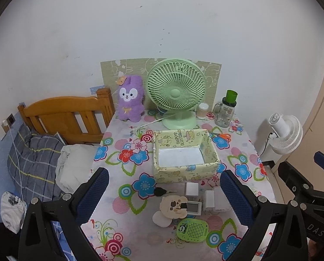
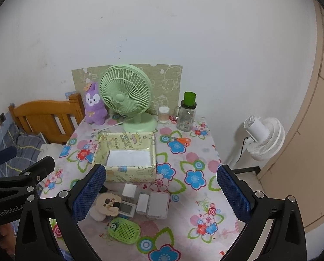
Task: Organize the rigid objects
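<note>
Cataloguing the lot: small rigid items clustered on the floral tablecloth [image 2: 196,152], just in front of the yellow paper-covered box [image 2: 127,158], which stands empty with a white liner.

- White charger cube [image 2: 129,192], nearest the box wall. Hard, light, smooth-sided; best pinched across two flat opposite faces, low enough not to tip.
- Second white adapter [image 2: 142,204] and pale rounded case [image 2: 158,204], touching side by side. Stiff plastic, likely slippery; best taken across the narrow width.
- Small white screen device [image 2: 127,208], lying flat, partly under the cream bear-shaped piece [image 2: 107,203]. Thin and low; awkward to pinch, probably better lifted by an edge.
- Green perforated panda case [image 2: 124,230], flat, nearest the camera. Light, rigid, wide; better gripped on a short side.
- Black key-like object [image 1: 159,191], left of the cube; too small to identify with certainty.
- Orange scissors [image 2: 182,140], well apart, right of the box.

Tools: left gripper [image 1: 164,195] spread wide, holding nothing, raised above the near edge with the cluster framed between its fingers. Right gripper [image 2: 161,192] likewise spread and empty, poised beside it at similar height, angled down toward the adapters.

Background, not for sorting: green desk fan [image 2: 127,95], purple plush rabbit [image 2: 94,104], glass jar with green lid [image 2: 187,113].
</note>
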### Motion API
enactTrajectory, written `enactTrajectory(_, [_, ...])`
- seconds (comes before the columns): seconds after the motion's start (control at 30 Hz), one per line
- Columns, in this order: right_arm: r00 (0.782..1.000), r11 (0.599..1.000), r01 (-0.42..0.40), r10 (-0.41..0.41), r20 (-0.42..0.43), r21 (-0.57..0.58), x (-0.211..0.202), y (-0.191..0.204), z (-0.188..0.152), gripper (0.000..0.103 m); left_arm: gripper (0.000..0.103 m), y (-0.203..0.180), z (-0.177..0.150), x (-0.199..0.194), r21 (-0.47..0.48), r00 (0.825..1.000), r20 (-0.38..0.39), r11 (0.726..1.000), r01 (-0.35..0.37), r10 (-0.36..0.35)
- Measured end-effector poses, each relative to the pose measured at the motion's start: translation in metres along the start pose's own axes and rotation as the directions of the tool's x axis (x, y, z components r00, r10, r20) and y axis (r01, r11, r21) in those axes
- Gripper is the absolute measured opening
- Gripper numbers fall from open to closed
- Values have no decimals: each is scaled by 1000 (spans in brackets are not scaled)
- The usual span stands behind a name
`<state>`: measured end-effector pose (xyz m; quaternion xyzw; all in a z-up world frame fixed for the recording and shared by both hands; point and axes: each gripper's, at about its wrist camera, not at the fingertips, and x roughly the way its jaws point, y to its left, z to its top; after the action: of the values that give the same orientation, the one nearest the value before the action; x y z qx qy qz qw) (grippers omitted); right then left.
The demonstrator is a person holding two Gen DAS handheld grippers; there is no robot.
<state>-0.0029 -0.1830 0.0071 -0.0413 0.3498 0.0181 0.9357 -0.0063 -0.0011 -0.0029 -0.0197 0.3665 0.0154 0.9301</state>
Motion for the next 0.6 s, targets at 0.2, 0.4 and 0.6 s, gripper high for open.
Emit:
enactTrajectory(0.2, [1000, 1000, -27, 27, -1, 12, 1, 0, 1, 103, 103, 2, 1, 1, -6, 1000, 1, 1000, 2, -2])
enactTrajectory(0.4, [999, 999, -33, 33, 5, 17, 1, 1, 4, 103, 103, 2, 0, 1, 2, 1000, 7, 1000, -2, 2])
enactTrajectory(0.6, [999, 999, -39, 39, 14, 18, 1, 2, 4, 103, 103, 1, 1, 2, 8, 1000, 8, 1000, -1, 1])
